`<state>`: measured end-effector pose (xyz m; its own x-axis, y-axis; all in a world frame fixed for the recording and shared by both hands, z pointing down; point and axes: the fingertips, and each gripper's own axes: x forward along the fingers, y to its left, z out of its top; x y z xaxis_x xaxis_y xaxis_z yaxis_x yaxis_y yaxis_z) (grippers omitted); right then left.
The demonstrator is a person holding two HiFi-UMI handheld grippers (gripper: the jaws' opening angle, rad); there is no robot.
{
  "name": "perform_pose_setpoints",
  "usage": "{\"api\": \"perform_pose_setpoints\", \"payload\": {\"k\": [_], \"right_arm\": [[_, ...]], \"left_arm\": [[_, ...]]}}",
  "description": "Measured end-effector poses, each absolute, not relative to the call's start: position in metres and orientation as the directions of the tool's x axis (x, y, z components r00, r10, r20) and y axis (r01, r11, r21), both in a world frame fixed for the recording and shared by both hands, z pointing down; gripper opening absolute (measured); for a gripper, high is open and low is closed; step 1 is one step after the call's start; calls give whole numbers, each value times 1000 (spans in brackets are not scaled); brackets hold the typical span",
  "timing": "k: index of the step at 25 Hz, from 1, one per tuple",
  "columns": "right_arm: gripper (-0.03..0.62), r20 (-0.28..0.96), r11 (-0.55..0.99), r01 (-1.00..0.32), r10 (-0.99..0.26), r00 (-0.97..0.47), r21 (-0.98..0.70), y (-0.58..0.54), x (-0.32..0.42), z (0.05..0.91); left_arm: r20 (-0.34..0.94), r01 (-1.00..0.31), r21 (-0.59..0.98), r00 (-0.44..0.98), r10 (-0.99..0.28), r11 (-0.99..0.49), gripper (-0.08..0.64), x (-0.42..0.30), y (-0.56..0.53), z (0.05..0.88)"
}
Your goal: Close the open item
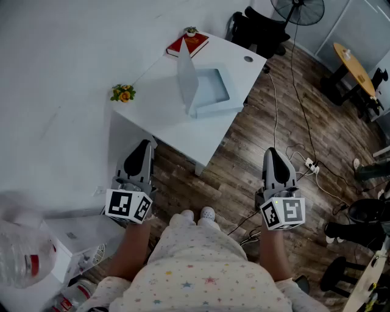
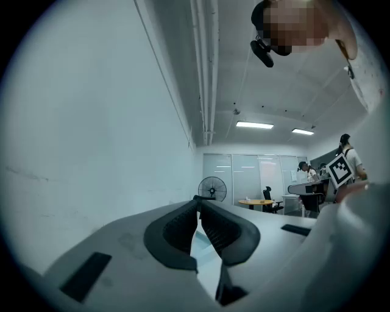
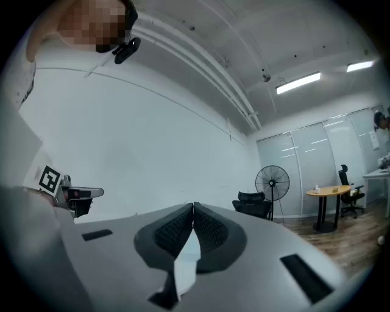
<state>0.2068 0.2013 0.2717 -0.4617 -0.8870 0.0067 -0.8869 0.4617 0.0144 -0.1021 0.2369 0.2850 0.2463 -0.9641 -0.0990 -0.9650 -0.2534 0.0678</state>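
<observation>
An open laptop (image 1: 204, 91) sits on the white table (image 1: 164, 119), its lid (image 1: 186, 70) standing upright with the keyboard side facing right. Both grippers hang low by the person's legs, well short of the table and touching nothing. The left gripper (image 1: 144, 147) points toward the table's near left corner, and in its own view the left gripper (image 2: 198, 201) has its jaw tips meeting with nothing between them. The right gripper (image 1: 272, 153) hovers over the wooden floor to the right of the table. Seen along its jaws, the right gripper (image 3: 193, 206) is shut and empty too.
A red book (image 1: 187, 44) and a small potted plant (image 1: 191, 30) lie at the table's far end, yellow flowers (image 1: 123, 92) at its left corner. Behind are a black chair (image 1: 262, 30), a fan (image 1: 298, 11) and a round wooden table (image 1: 353, 67). Cables and a power strip (image 1: 308, 163) lie on the floor.
</observation>
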Motion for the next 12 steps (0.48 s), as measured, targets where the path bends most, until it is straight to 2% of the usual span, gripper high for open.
{"api": "perform_pose_setpoints", "payload": {"k": [12], "right_arm": [[2, -2, 454, -891, -891, -454, -14, 216, 201, 271]], "left_arm": [[-96, -962, 67, 258, -961, -265, 29, -108, 252, 285]]}}
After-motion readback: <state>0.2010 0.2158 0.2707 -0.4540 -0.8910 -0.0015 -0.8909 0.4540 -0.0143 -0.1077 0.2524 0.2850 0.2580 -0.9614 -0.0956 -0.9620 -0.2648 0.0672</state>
